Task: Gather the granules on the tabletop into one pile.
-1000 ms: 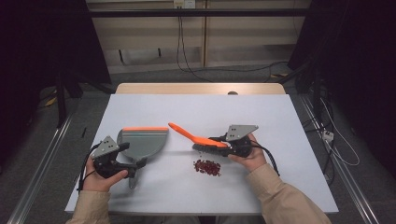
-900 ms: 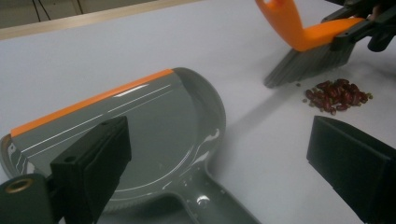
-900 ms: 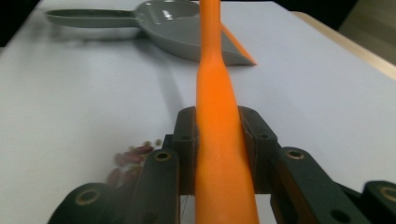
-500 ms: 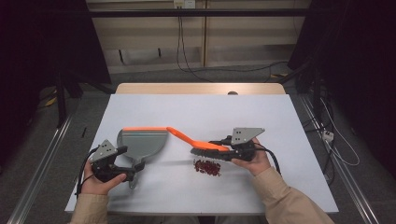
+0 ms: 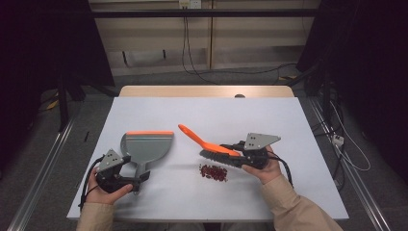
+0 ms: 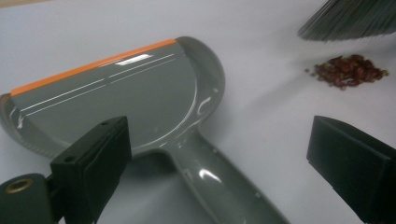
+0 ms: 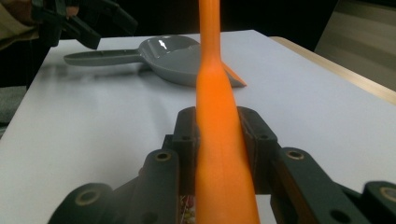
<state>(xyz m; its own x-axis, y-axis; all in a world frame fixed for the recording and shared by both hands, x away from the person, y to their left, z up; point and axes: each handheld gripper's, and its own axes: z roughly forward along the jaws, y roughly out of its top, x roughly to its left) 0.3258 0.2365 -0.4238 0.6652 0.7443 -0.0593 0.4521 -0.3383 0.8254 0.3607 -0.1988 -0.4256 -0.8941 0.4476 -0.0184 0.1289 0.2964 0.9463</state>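
Here, right tool [image 5: 230, 150] pinching glossy orange brush [image 5: 204, 143], left tool [image 5: 136, 179] spread around smooth grey dustpan [image 5: 144, 147], crumbly red bits [image 5: 213, 172].

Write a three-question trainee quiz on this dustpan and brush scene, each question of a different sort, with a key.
1. True or false: the left gripper is clamped on the dustpan handle.
2. Multiple choice: the right gripper is shut on A) the dustpan, B) the orange brush, C) nothing.
3. Fill in: the pile of red bits lies on the table just in front of the brush's ____.

Key: 1 false, its jaws stand open either side of the handle; 2 B; 3 bristles.
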